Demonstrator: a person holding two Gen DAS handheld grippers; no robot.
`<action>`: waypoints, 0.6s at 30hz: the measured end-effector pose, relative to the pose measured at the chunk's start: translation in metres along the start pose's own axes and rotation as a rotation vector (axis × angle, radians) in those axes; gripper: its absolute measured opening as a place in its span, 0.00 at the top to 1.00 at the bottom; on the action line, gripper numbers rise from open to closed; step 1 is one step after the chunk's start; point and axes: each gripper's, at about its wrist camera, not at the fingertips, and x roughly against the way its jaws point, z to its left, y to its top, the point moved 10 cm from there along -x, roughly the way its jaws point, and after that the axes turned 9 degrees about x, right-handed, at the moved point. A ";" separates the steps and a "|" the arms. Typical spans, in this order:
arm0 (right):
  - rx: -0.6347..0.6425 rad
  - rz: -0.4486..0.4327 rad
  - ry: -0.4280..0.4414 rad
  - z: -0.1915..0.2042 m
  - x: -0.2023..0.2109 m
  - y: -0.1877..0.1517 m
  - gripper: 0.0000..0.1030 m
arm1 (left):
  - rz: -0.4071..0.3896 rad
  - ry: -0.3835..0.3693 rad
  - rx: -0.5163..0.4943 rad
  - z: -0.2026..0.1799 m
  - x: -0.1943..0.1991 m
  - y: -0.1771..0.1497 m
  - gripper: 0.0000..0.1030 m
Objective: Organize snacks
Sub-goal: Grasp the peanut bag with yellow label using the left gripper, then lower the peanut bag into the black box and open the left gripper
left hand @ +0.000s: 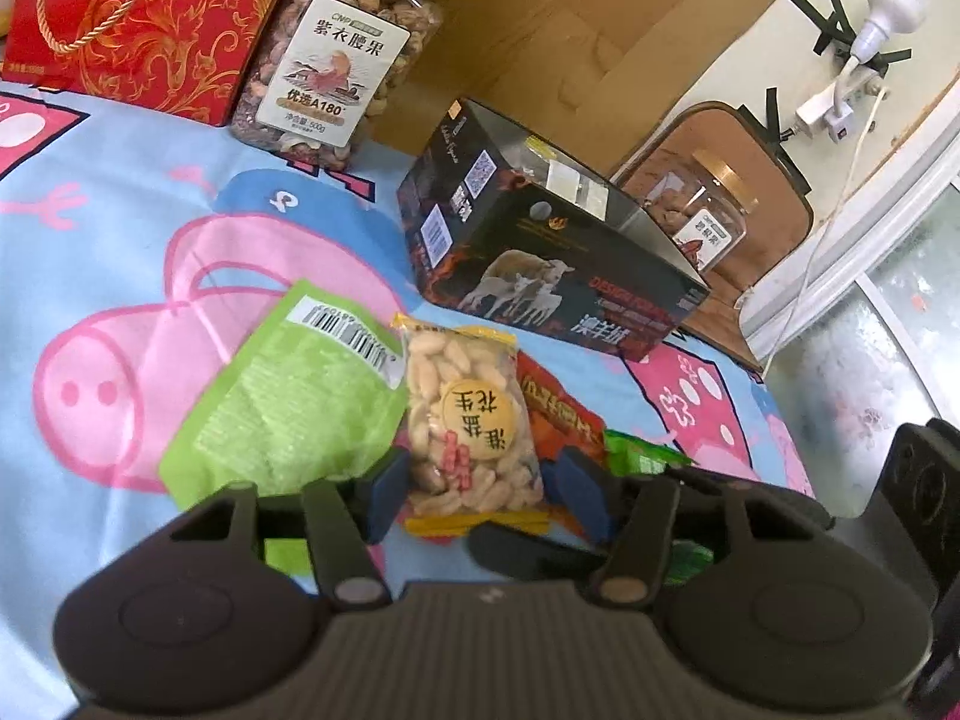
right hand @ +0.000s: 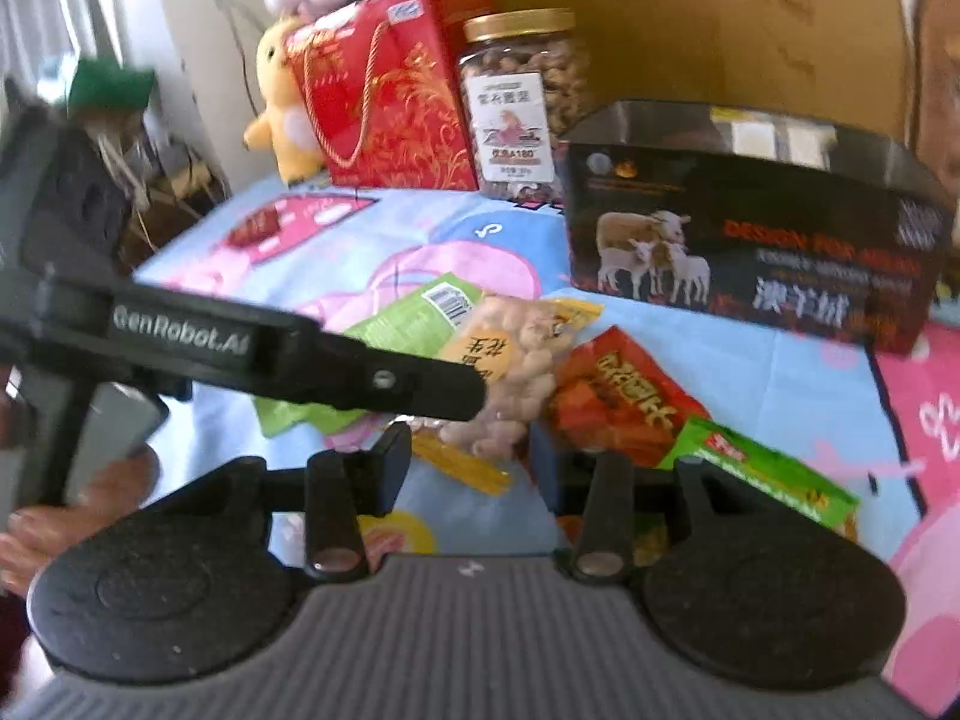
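Observation:
A clear bag of peanuts (left hand: 474,420) with a yellow round label lies on the cartoon cloth (left hand: 120,276). It sits between a light green packet (left hand: 282,414) and a red packet (left hand: 558,414), with a small green packet (left hand: 636,456) further right. My left gripper (left hand: 480,492) straddles the near end of the peanut bag. Its blue pads (left hand: 390,489) stand close beside the bag's sides, and the bag looks unsqueezed. In the right wrist view my right gripper (right hand: 474,462) hangs open over the peanut bag's (right hand: 522,360) yellow end, gripping nothing. The left gripper's body (right hand: 300,354) crosses in front.
A black box with sheep printed on it (left hand: 540,252) stands open behind the packets. A gold-lidded nut jar (left hand: 336,60) and a red gift box (left hand: 138,18) stand at the back. A second jar (left hand: 702,216) sits beyond the black box. A yellow plush toy (right hand: 282,102) and a hand (right hand: 78,510) are at the left.

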 end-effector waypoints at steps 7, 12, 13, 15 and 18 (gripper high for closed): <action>0.081 -0.048 -0.068 -0.001 -0.002 -0.002 0.66 | -0.029 0.034 0.022 0.003 0.003 -0.001 0.64; 0.044 -0.105 -0.083 -0.001 0.015 0.005 0.82 | -0.076 -0.018 0.005 -0.015 0.026 -0.002 0.64; 0.038 -0.124 -0.087 0.000 0.020 0.007 0.82 | -0.087 -0.029 0.005 -0.019 0.031 -0.001 0.64; 0.031 -0.167 -0.091 0.000 0.032 0.013 0.82 | -0.110 -0.038 -0.017 -0.030 0.039 0.002 0.64; 0.060 -0.227 -0.121 0.001 0.045 0.021 0.83 | -0.131 -0.027 -0.066 -0.048 0.041 0.010 0.64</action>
